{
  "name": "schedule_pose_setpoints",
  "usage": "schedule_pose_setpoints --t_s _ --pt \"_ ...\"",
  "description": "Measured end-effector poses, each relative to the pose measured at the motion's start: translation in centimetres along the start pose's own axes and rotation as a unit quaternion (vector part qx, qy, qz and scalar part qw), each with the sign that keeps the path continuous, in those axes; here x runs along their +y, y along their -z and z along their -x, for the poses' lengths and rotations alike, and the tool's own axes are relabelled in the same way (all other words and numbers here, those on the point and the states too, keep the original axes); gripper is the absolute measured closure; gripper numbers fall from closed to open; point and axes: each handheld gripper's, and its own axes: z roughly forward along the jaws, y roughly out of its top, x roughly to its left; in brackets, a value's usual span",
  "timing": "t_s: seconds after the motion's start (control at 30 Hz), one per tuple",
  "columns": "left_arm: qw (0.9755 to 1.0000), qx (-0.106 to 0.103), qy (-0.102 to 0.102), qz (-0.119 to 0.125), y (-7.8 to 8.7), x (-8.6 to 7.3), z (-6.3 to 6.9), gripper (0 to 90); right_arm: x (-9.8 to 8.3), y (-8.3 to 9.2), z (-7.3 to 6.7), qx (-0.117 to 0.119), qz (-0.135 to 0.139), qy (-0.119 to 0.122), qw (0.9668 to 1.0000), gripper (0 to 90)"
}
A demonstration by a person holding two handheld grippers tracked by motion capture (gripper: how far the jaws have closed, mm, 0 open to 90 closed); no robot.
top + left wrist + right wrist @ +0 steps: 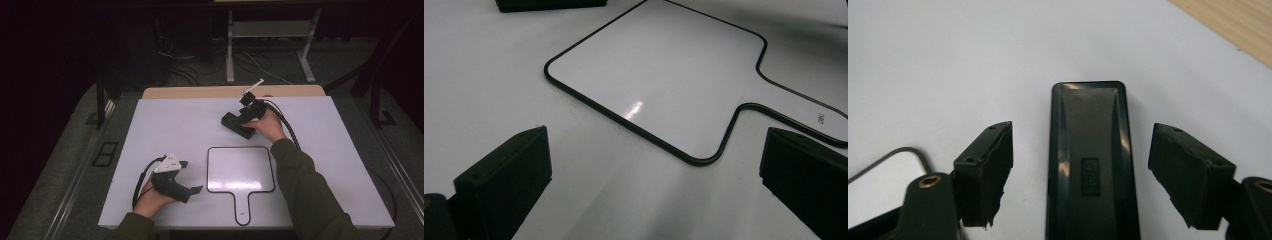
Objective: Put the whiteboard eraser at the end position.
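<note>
High view. One white table (165, 120) carries one flat white paddle-shaped board with a thin black rim (240, 170), its handle pointing toward the person; this board serves as the landmark. One black oblong plastic block (238, 125), probably a board eraser, lies on the table just beyond the board's far edge, clear of the rim. The right gripper (245, 116) sits over that block, held by the person's right hand (269, 125), with its cable trailing back along the sleeve. The left gripper (187, 177) rests low beside the board's left edge, near the handle end, in the left hand (150, 197). Count: two grippers, one board, one block.

Left gripper view. Its two black jaws stand wide apart with nothing between them, pointing across the board (659, 75), whose rounded corner and handle neck lie ahead. The block's edge (549, 4) shows beyond the board. This gripper appears parked, leaving the work to the other hand.

Right gripper view. The block (1090, 160) lies lengthwise between the two jaws, which are spread wide, one on each long side, neither touching it. An embossed mark on its top is unreadable. The straddling alignment suggests a grasp across the narrow width is being prepared. The board's rim (888, 157) shows at lower left.
</note>
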Motion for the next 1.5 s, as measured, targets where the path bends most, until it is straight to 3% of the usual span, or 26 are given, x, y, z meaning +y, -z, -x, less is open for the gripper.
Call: schedule_pose_setpoints --t_s 0.23,0.37,0.6,0.93,1.27,1.33,1.5 --pt "1.0 0.0 0.001 0.004 0.0 0.2 0.1 0.0 -0.4 1.2 0.0 -0.007 0.022 -0.017 0.9996 11.3" --pt "1.0 0.001 0.003 0.006 -0.1 0.2 0.0 0.0 -0.8 1.9 -0.2 -0.003 0.036 -0.02 0.9991 11.3" --pt "1.0 0.002 0.001 0.005 0.0 0.2 0.0 0.0 -1.5 2.7 -0.7 -0.011 0.063 -0.007 0.998 11.3" --pt "1.0 -0.002 0.001 0.005 0.0 0.2 0.1 0.0 -3.3 3.8 -2.3 -0.027 0.073 0.022 0.9967 11.3" --pt "1.0 0.001 0.0 0.003 0.0 0.2 0.2 0.0 -4.9 5.0 -3.5 -0.031 0.1 0.027 0.9941 7.6" --pt "1.0 0.001 0.001 0.002 0.1 0.1 0.2 0.0 -5.2 5.1 -3.7 -0.027 0.101 0.031 0.9941 2.0" --pt "1.0 0.001 0.002 0.002 0.0 0.1 0.3 0.0 -6.1 5.7 -4.3 -0.034 0.101 0.027 0.9939 2.0"
